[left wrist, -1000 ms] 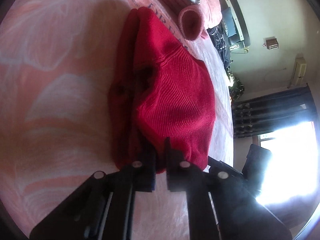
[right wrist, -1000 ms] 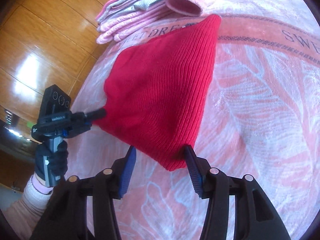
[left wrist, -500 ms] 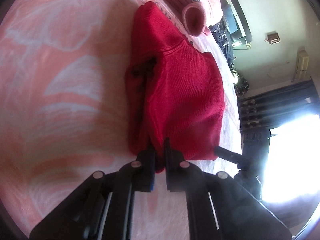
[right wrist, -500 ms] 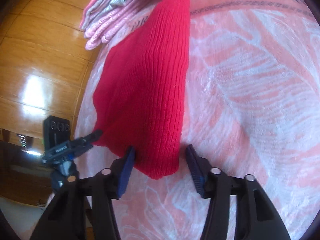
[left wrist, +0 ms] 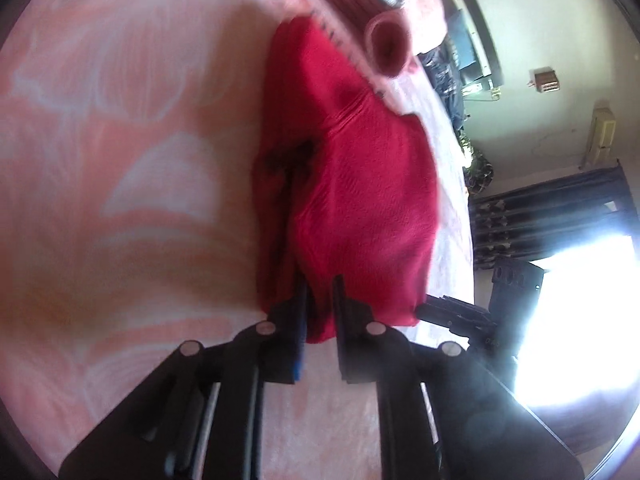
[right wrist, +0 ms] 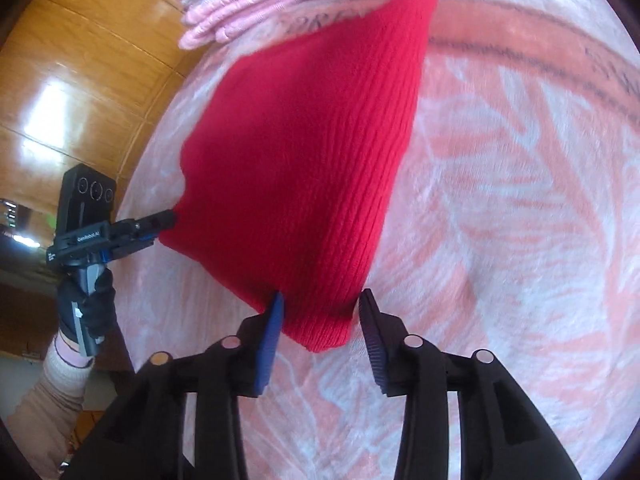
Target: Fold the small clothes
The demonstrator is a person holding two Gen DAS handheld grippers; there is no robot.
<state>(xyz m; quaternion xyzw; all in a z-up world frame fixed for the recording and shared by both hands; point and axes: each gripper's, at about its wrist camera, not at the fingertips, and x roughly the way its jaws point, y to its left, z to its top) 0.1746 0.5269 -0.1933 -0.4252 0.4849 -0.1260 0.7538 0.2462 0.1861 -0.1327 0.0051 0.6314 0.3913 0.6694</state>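
In the right wrist view, far left, one black-gloved hand (right wrist: 86, 304) with a pale pink sleeve holds the left gripper (right wrist: 166, 218), whose two fingers are pinched narrow on a corner of the single red knit garment (right wrist: 304, 184). The garment spreads over the pink-and-white patterned blanket (right wrist: 520, 240), its far corner reaching toward one stack of folded pink and grey clothes (right wrist: 256, 4) at the top; behind on the left is a glossy wooden wall (right wrist: 80, 64). At the bottom, the right gripper (right wrist: 320, 320) has its two fingers set wide, straddling the garment's near corner without clamping it. In the left wrist view the blanket (left wrist: 120, 160) fills the left side, the red garment (left wrist: 360, 184) lies bunched at centre with its near edge caught between the left gripper (left wrist: 318, 304), and the right gripper (left wrist: 424, 310) sits just beside the garment's right corner. One dark curtain (left wrist: 552, 216) hangs beside a bright window at far right.
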